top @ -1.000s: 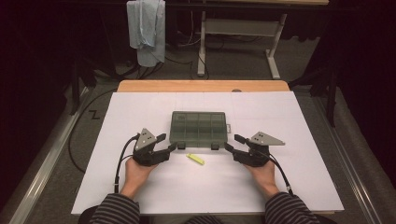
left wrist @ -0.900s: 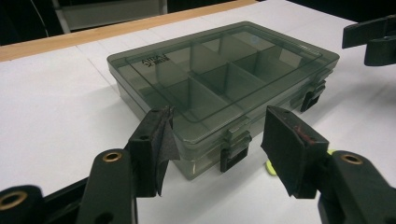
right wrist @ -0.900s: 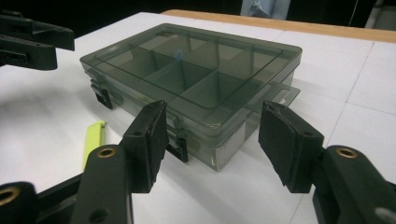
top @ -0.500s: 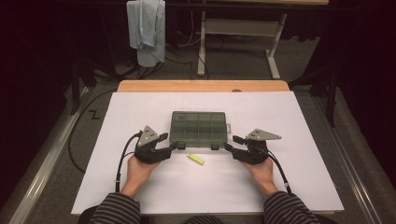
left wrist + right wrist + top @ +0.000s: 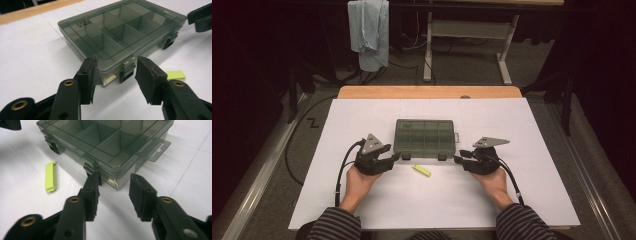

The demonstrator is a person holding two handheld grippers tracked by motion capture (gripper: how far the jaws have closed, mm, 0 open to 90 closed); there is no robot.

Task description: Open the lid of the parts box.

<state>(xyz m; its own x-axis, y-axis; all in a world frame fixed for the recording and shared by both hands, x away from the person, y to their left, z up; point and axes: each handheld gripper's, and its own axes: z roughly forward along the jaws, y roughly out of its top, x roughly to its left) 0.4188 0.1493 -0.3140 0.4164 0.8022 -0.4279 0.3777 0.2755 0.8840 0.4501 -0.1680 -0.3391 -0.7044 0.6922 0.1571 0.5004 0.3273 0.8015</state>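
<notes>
A smoky see-through compartment box (image 5: 424,136) lies closed in the middle of the white table cover. My left gripper (image 5: 396,158) is at its front left corner and my right gripper (image 5: 458,160) at its front right corner. In the left gripper view my left gripper (image 5: 116,75) straddles that corner of the box (image 5: 120,32) and a black latch (image 5: 127,73); its jaws have just been closing, with a gap left at the pads. My right gripper (image 5: 113,192) likewise frames a corner of the box (image 5: 105,137), its jaws also just closing and open. A yellow-green clip (image 5: 421,170) lies before the box.
The white cover (image 5: 537,165) leaves a wooden table edge (image 5: 427,92) bare at the far side. Beyond it a pale cloth (image 5: 369,30) hangs, and a desk frame (image 5: 507,65) stands on the floor. A cable (image 5: 292,145) runs along the floor at the left.
Both grippers' jaws have narrowed around the box's front corners. The hands, the box and the clip have stayed where they were.
</notes>
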